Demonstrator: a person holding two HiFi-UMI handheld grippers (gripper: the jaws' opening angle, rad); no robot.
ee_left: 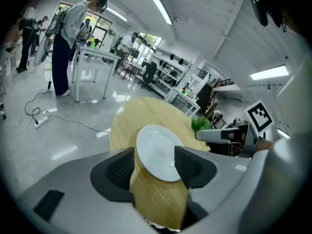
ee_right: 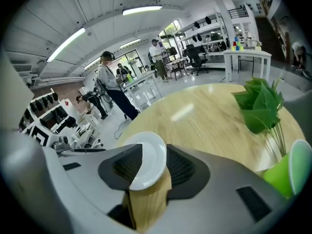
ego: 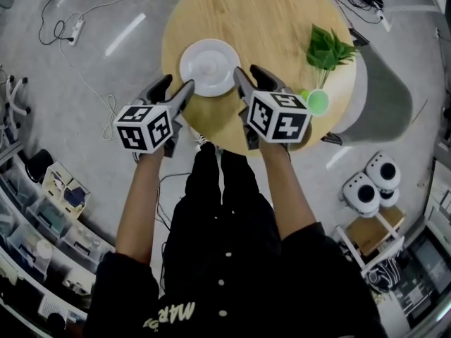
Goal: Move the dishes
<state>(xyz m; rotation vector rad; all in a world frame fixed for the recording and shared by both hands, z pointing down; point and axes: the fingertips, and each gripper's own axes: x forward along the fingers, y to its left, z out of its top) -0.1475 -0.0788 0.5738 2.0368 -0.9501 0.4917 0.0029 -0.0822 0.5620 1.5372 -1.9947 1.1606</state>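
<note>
Round wooden table (ego: 275,20) on grey floor (ego: 127,5), power strip (ego: 76,27) off table's left. White plate (ego: 209,67) near table's front edge; plant (ego: 328,48), green cup (ego: 317,102) at table's right. Left gripper (ego: 176,85), right gripper (ego: 250,72) at table's front edge: jaws apart, empty.

Black buttoned top (ego: 225,273); marker-cubed grey left hand-held gripper (ego: 177,83) and right hand-held gripper (ego: 246,71)

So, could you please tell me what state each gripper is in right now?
Left gripper: open, jaws wide apart, gripping nothing; the white plate lies just ahead.
Right gripper: open, gripping nothing, at the plate's other side.
</note>
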